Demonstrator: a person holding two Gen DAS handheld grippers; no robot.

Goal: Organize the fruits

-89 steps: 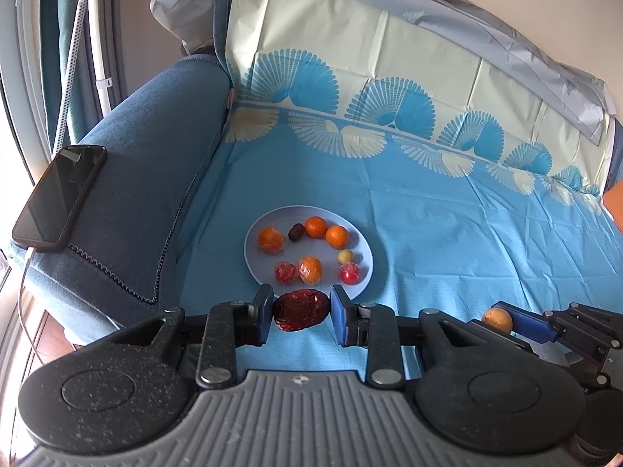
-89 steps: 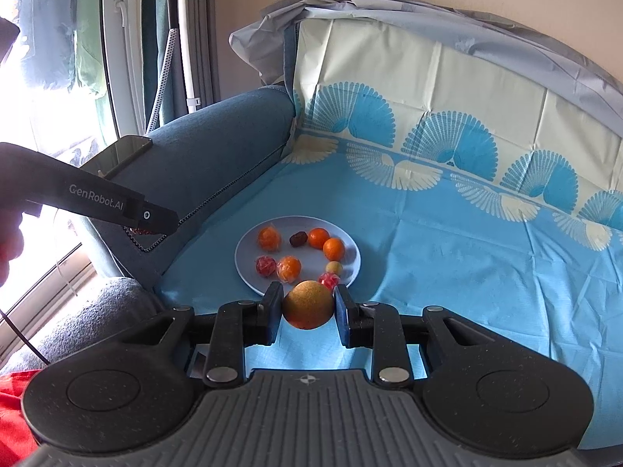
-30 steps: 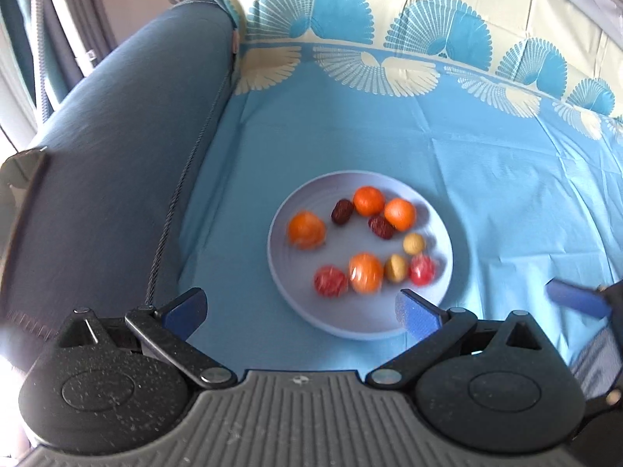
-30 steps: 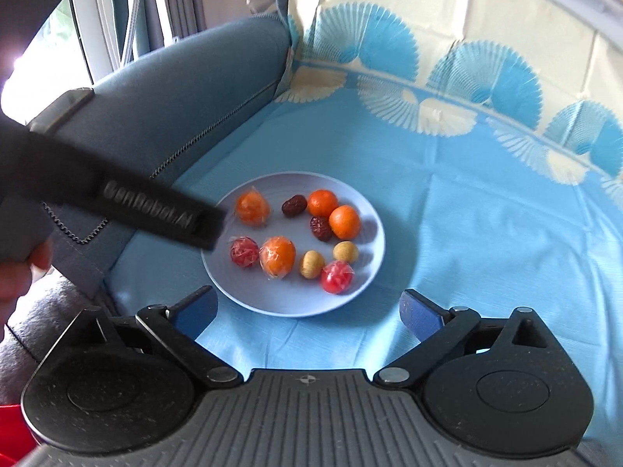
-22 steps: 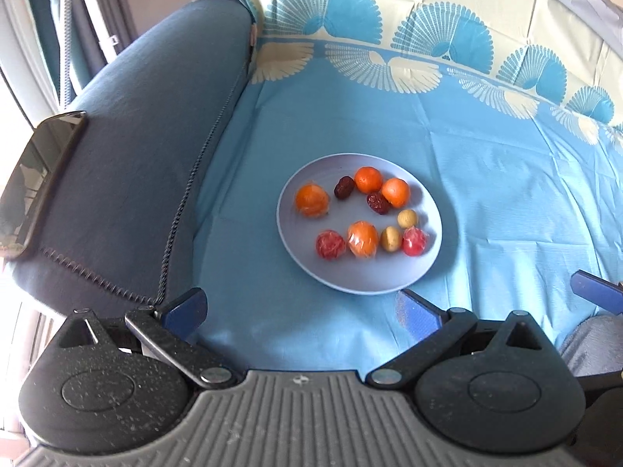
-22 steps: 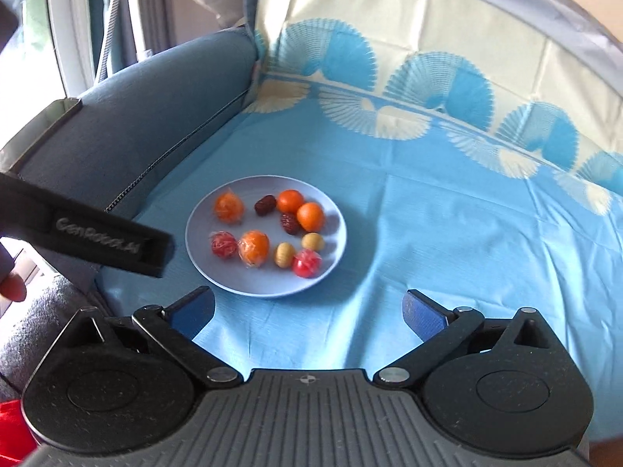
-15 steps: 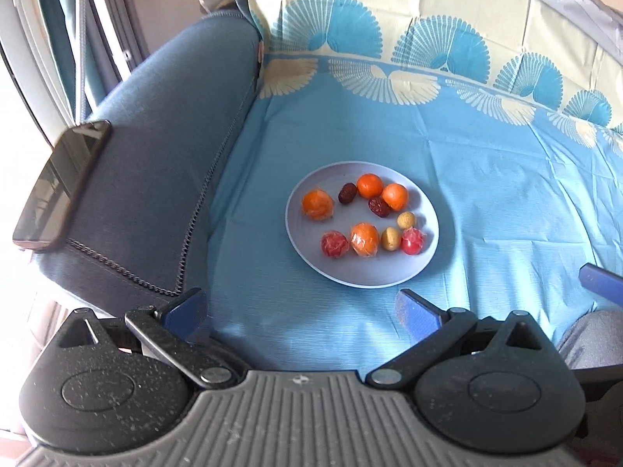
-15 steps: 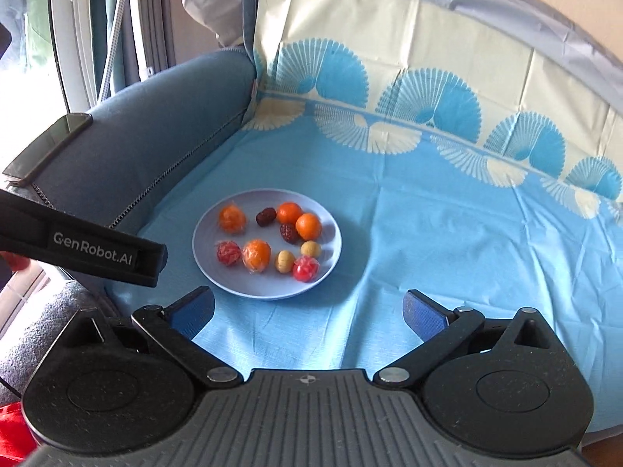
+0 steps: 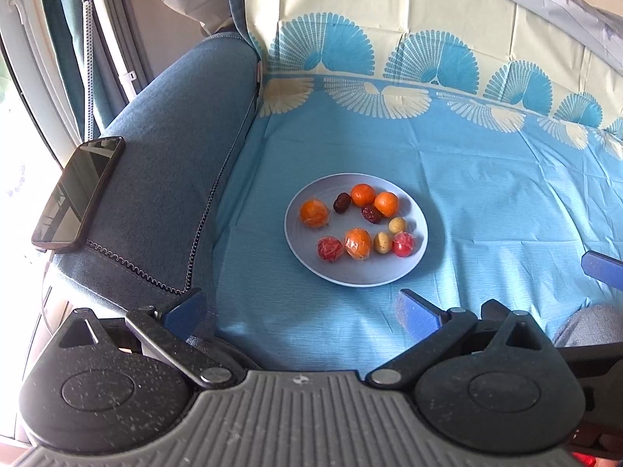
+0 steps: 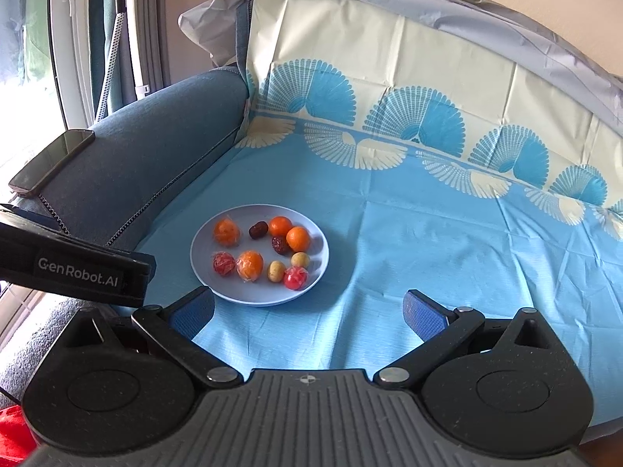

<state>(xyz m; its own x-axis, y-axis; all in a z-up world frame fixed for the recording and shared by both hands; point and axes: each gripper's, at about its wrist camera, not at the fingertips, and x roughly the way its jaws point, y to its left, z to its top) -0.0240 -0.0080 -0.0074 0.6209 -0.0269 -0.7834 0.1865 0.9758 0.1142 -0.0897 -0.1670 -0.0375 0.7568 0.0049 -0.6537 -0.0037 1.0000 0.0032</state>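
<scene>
A pale blue plate [image 9: 420, 249] [image 10: 202, 241] rests on the blue cloth of the sofa seat. It holds several small fruits: oranges [image 9: 363, 194] [image 10: 298, 239], wrapped orange and red ones [image 9: 329, 249] [image 10: 249, 265], dark dates [image 9: 342, 203] [image 10: 257, 230] and small yellow fruits [image 9: 383, 242] [image 10: 275, 270]. My left gripper [image 9: 301, 309] hangs open and empty, back from the plate's near rim. My right gripper [image 10: 307, 309] is open and empty too, just short of the plate. One blue pad of the right gripper shows at the right edge of the left wrist view.
A dark phone [image 9: 76, 194] [image 10: 50, 159] lies on the blue sofa armrest [image 9: 167, 163] at left. The patterned cloth [image 10: 447, 233] covers seat and backrest. The black body of the left gripper [image 10: 74, 268] crosses the right wrist view's left side. A window and curtain stand behind the armrest.
Three seconds ago each gripper was shut on a fruit; both are on the plate by 1 s ago, and both grippers are open. Over the last second both have pulled back and up from the plate.
</scene>
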